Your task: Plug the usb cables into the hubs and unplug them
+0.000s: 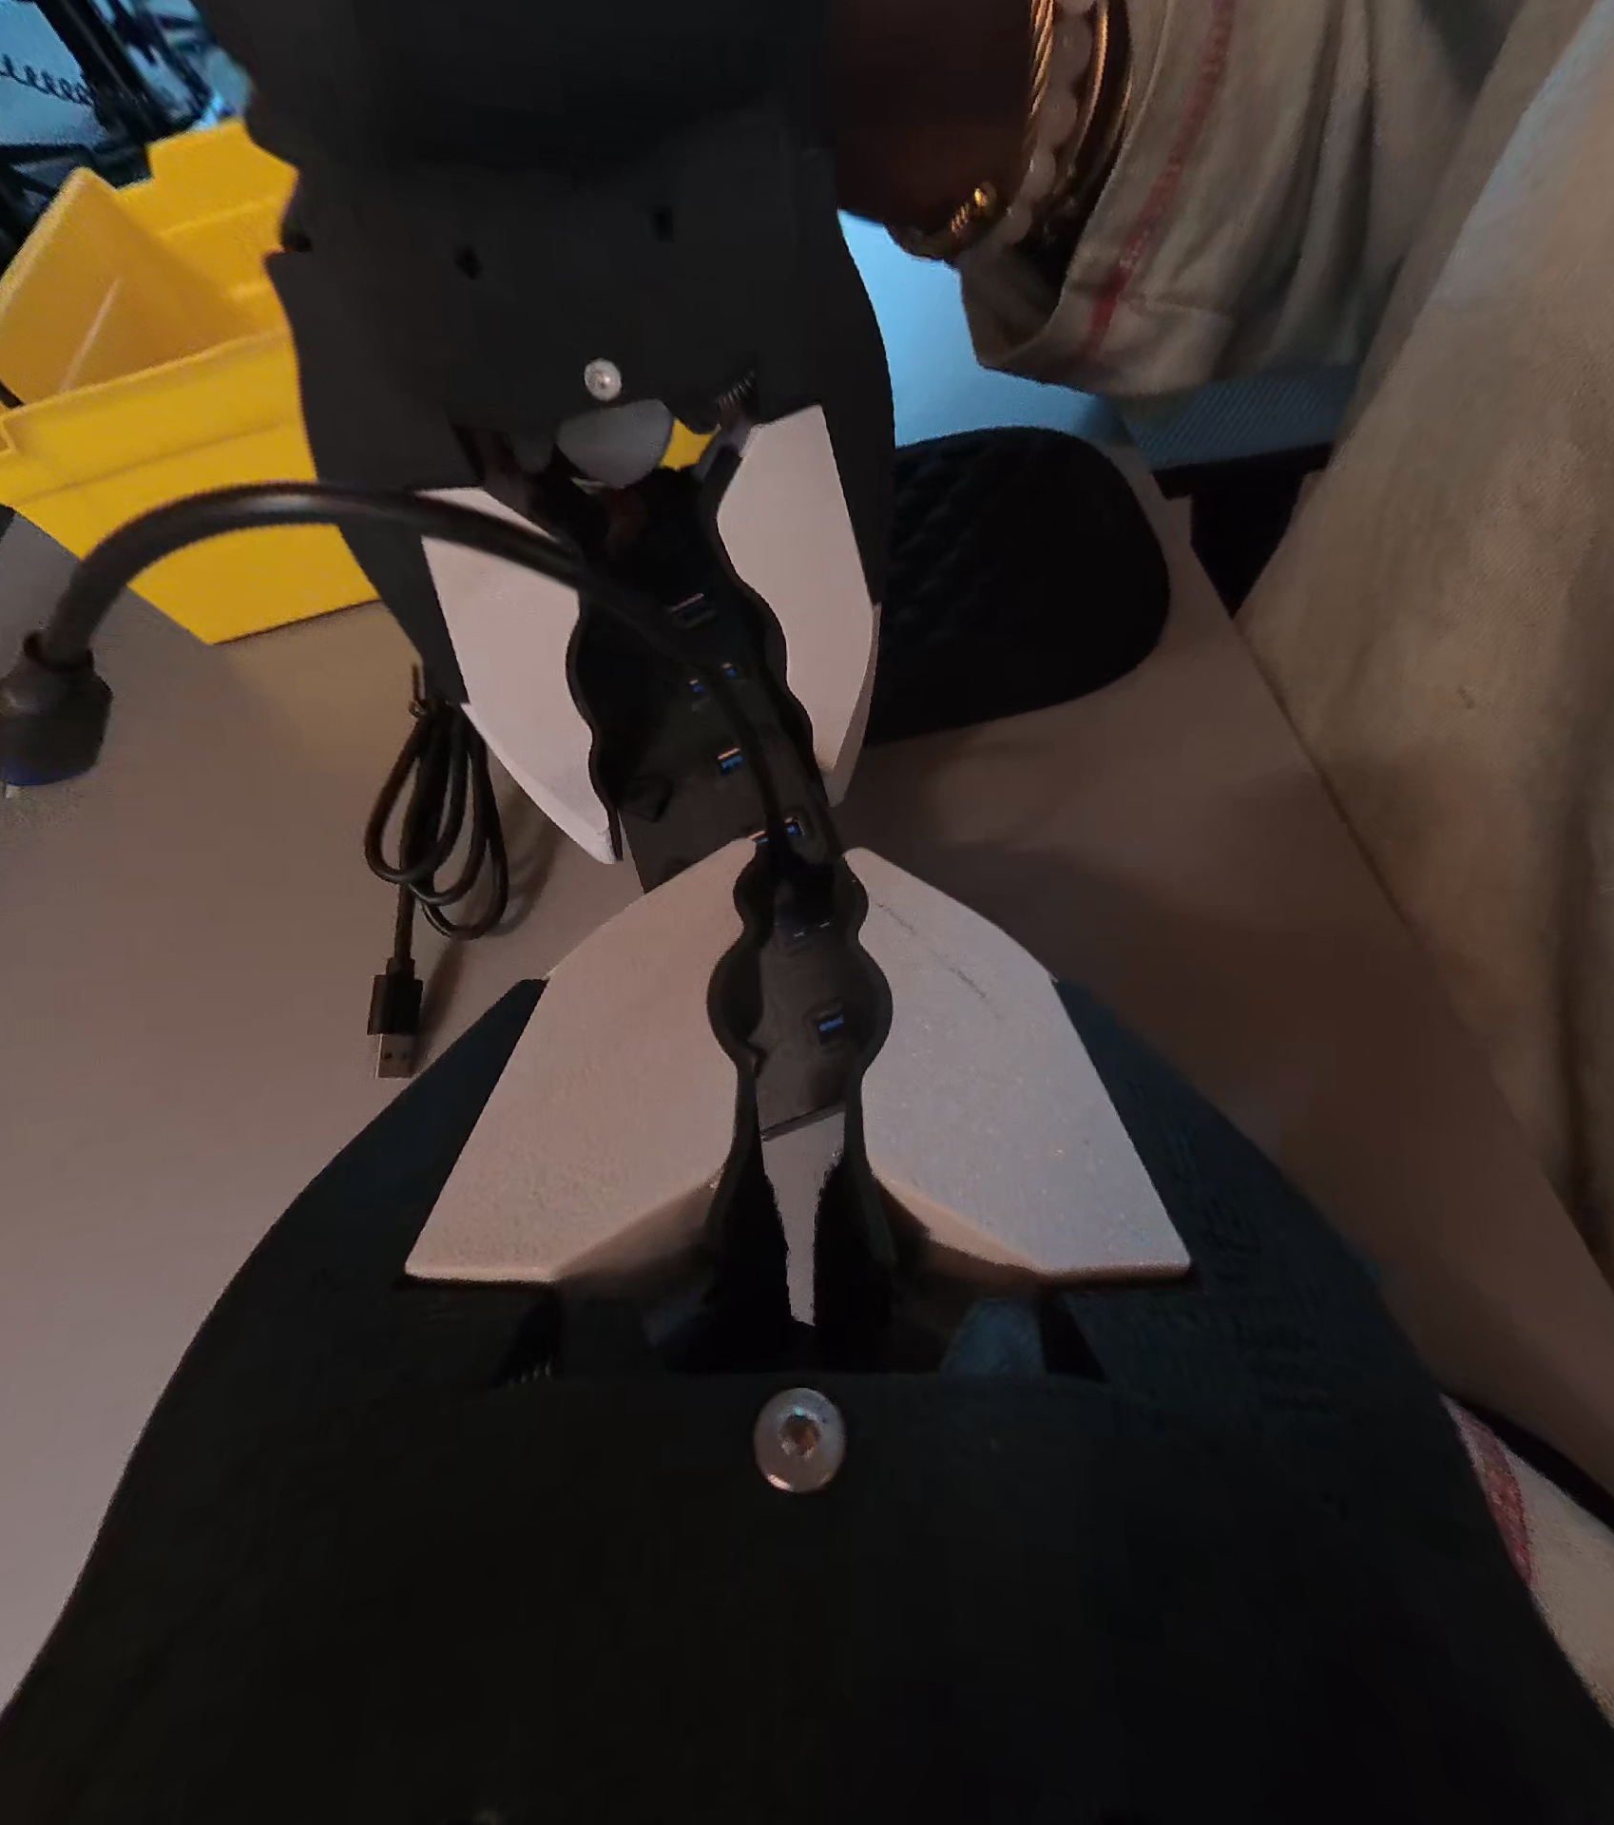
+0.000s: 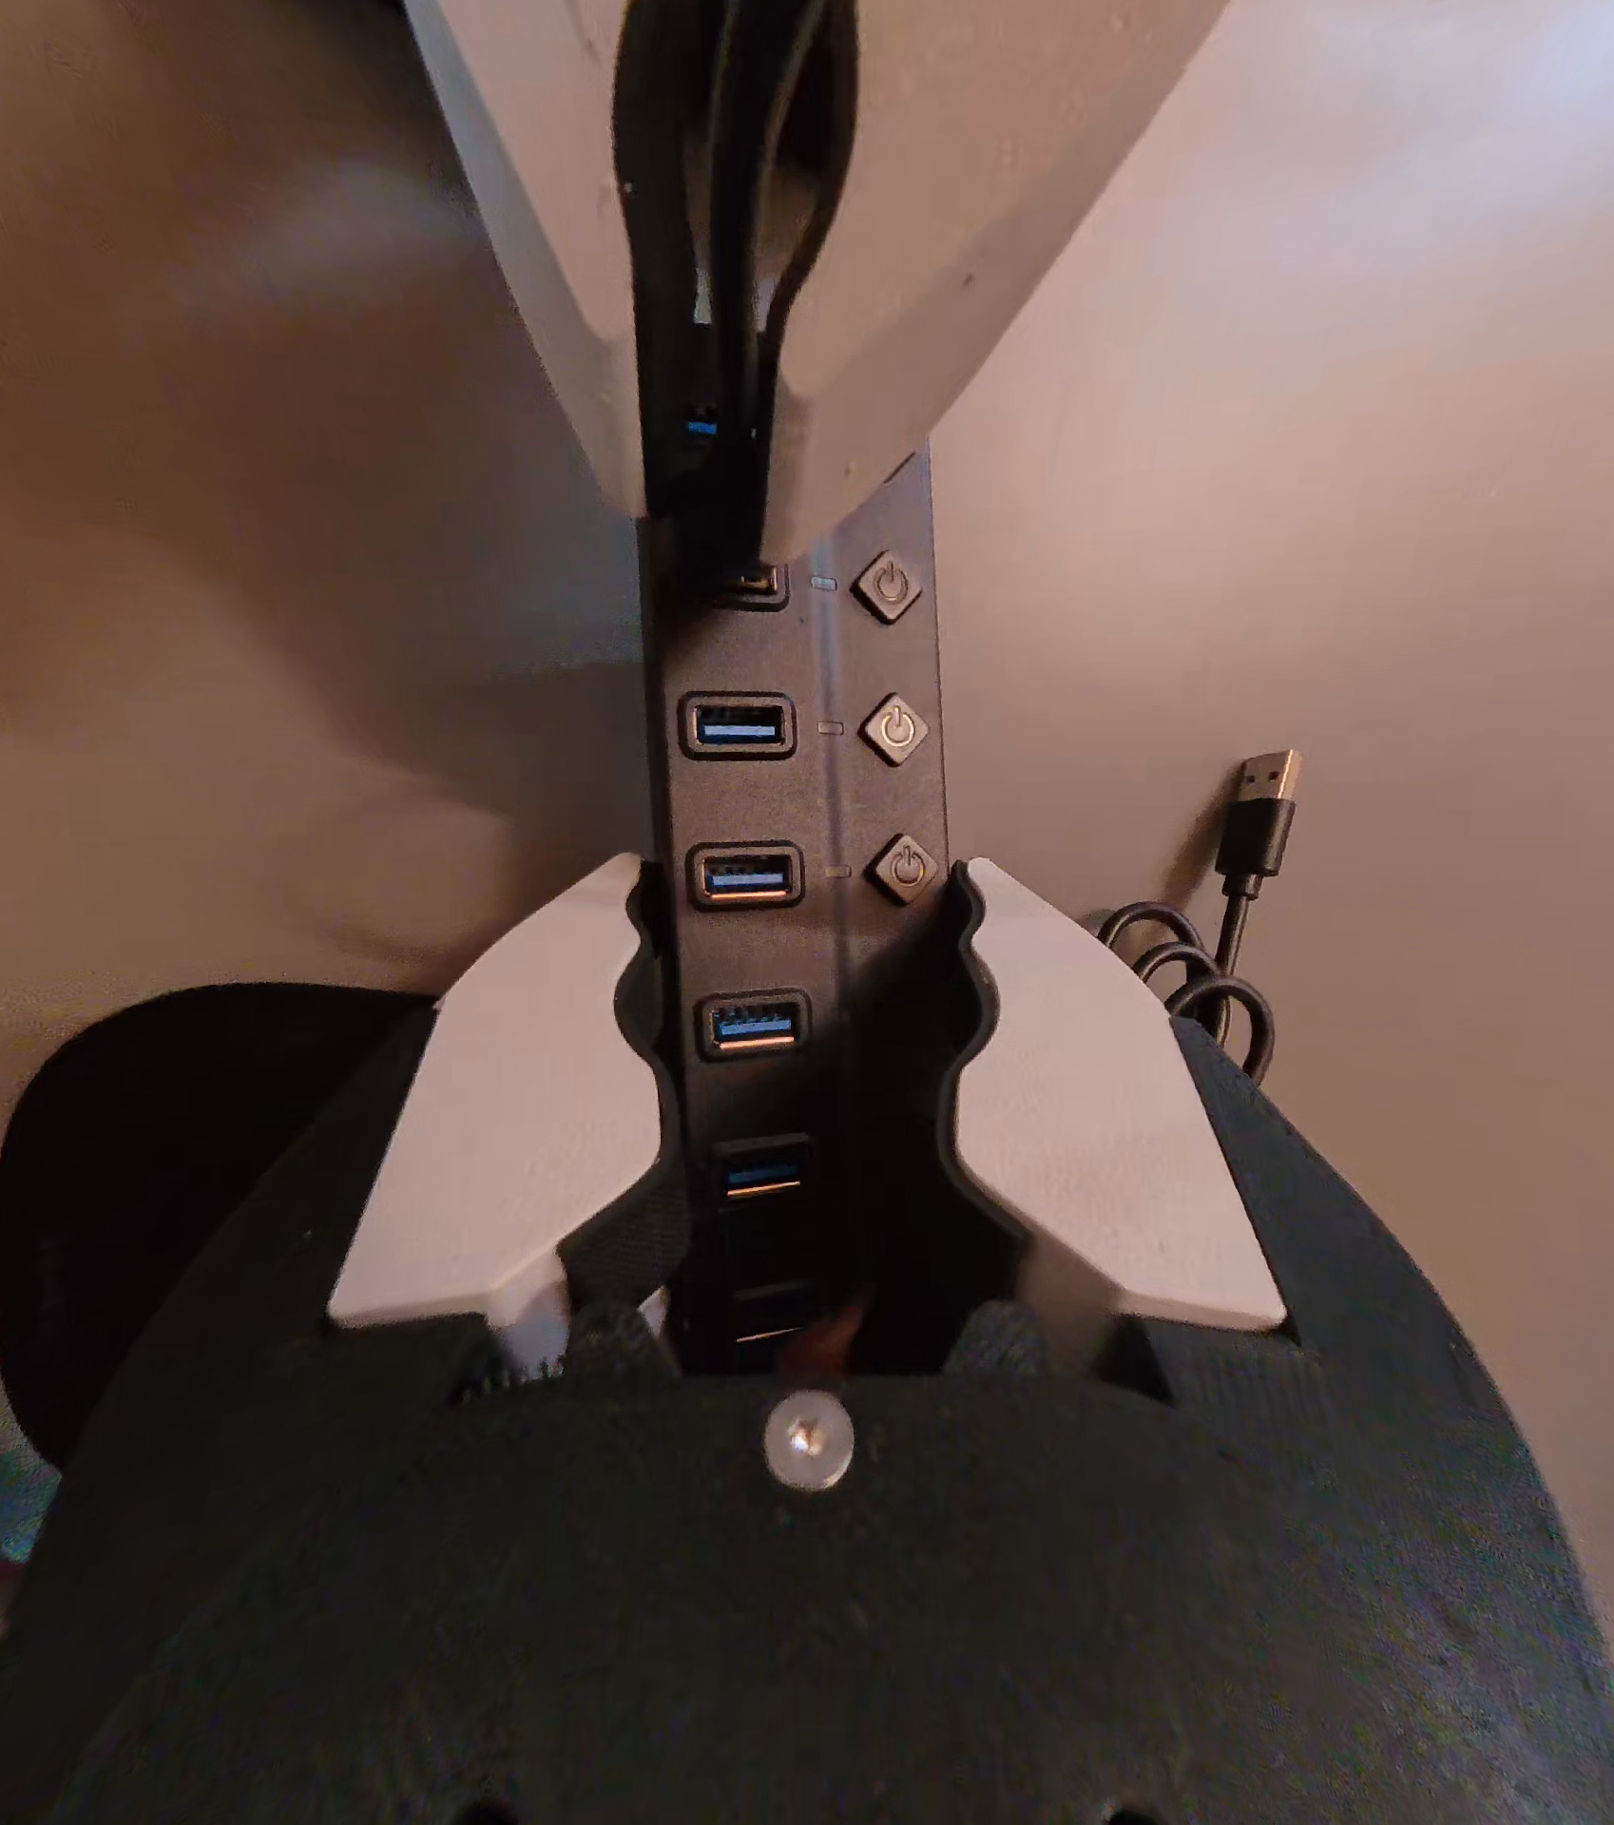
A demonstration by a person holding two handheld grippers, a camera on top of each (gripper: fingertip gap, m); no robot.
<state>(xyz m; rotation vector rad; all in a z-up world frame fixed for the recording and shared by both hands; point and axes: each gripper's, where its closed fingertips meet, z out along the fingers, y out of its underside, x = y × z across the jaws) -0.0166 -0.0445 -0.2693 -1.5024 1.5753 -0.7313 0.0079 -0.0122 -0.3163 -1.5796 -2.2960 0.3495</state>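
The black USB hub (image 2: 798,790) lies on the desk (image 1: 141,988). The left gripper (image 1: 798,879) is clamped on one end of the hub and a cable (image 1: 507,523); the right gripper (image 2: 798,879) grips the other end. A loose cable (image 1: 433,820) lies beside the hub.

A black USB hub (image 1: 798,997) is clamped between the left gripper (image 1: 798,889) and the facing right gripper (image 1: 685,751). A coiled cable (image 1: 433,820) is seen on the table (image 1: 141,988) beside a yellow bin (image 1: 151,395).
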